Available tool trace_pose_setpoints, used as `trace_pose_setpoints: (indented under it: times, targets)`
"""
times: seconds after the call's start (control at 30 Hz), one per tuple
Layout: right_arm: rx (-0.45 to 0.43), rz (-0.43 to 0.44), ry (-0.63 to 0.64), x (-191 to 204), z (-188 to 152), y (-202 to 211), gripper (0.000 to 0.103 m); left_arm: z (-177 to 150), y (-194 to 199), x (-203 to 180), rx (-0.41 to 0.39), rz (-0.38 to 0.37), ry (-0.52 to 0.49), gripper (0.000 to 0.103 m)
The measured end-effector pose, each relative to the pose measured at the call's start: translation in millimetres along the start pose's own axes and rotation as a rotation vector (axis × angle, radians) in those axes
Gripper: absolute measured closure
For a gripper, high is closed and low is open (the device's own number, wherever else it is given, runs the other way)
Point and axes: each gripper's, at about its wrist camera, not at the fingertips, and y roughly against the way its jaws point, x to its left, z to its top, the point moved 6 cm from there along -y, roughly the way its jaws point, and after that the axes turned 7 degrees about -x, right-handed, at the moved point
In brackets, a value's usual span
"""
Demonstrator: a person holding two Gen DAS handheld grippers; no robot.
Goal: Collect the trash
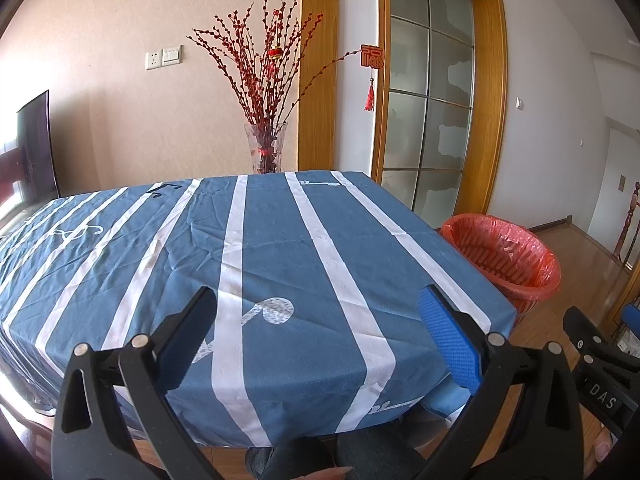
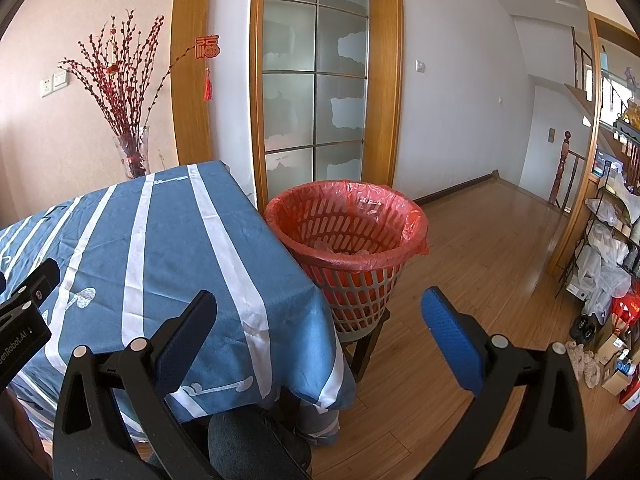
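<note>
Both tongs spread wide, nothing pinched: left gripper over the near end of the table, right gripper past the table's right corner, facing the bin. Bin w/ red liner just beside the table's right edge, pale scraps inside. No trash visible on the cloth. Prob. between pickups or done; next: scan for 1 more piece.

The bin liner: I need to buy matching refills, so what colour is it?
Translucent red liner, folded over the basket rim; clearest in the right wrist view.
</note>
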Motion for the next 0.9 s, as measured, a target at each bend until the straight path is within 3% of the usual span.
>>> trace_pose_setpoints:
  times: [0.9]
  targets:
    - [0.009, -0.001, -0.002, 2.1, -9.5, 6.7, 0.002, -7.0, -8.0, 1.2, 0.031, -0.001, 0.001, 0.004]
